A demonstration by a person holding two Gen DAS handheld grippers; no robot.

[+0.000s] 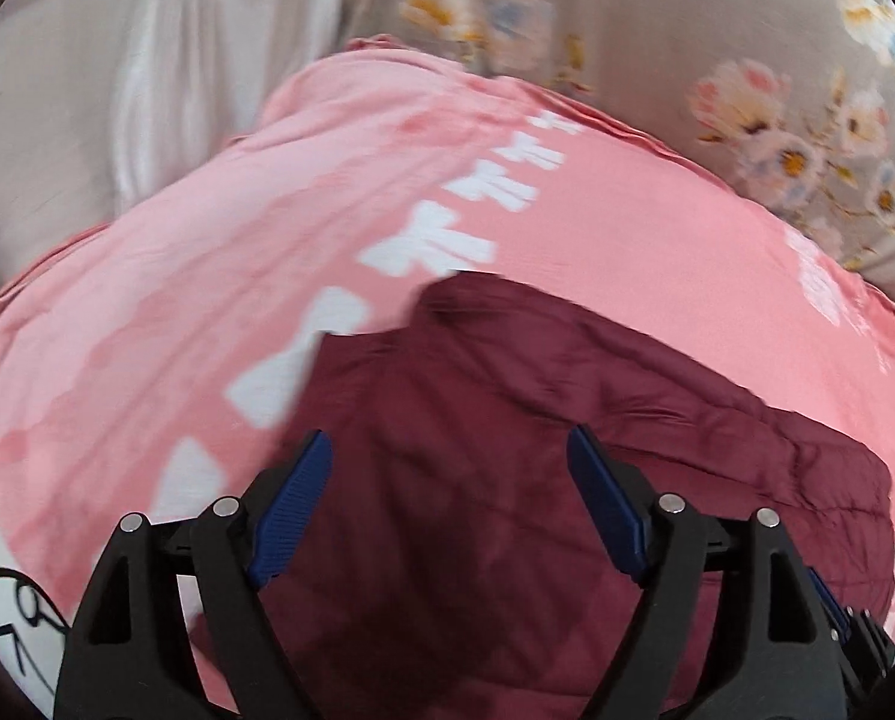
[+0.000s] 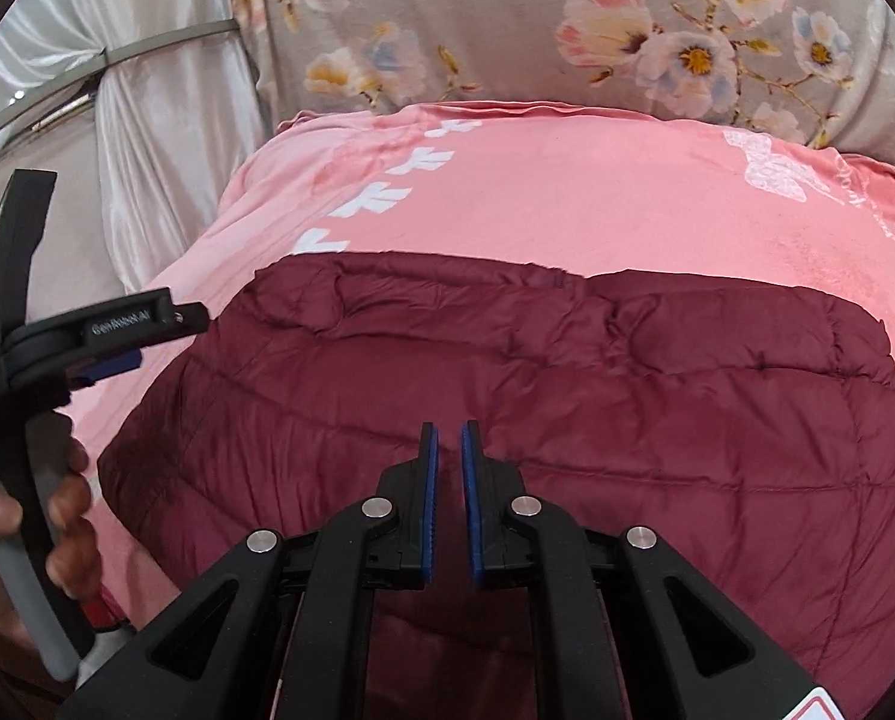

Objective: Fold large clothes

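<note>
A dark red quilted jacket (image 2: 567, 384) lies folded into a rough rectangle on a pink sheet (image 2: 567, 204). In the left wrist view the jacket (image 1: 507, 450) fills the lower middle, blurred by motion. My left gripper (image 1: 450, 444) is open and empty, held above the jacket's left part. It also shows at the left edge of the right wrist view (image 2: 111, 360), held in a hand. My right gripper (image 2: 450, 429) hovers over the jacket's near middle with its pads nearly together and nothing between them.
The pink sheet (image 1: 207, 276) carries white printed marks (image 1: 435, 246). A grey floral cloth (image 2: 507, 30) lies behind it. A shiny white curtain (image 2: 147, 138) hangs at the left. A white sheet with black lines (image 1: 9, 624) sits at the lower left.
</note>
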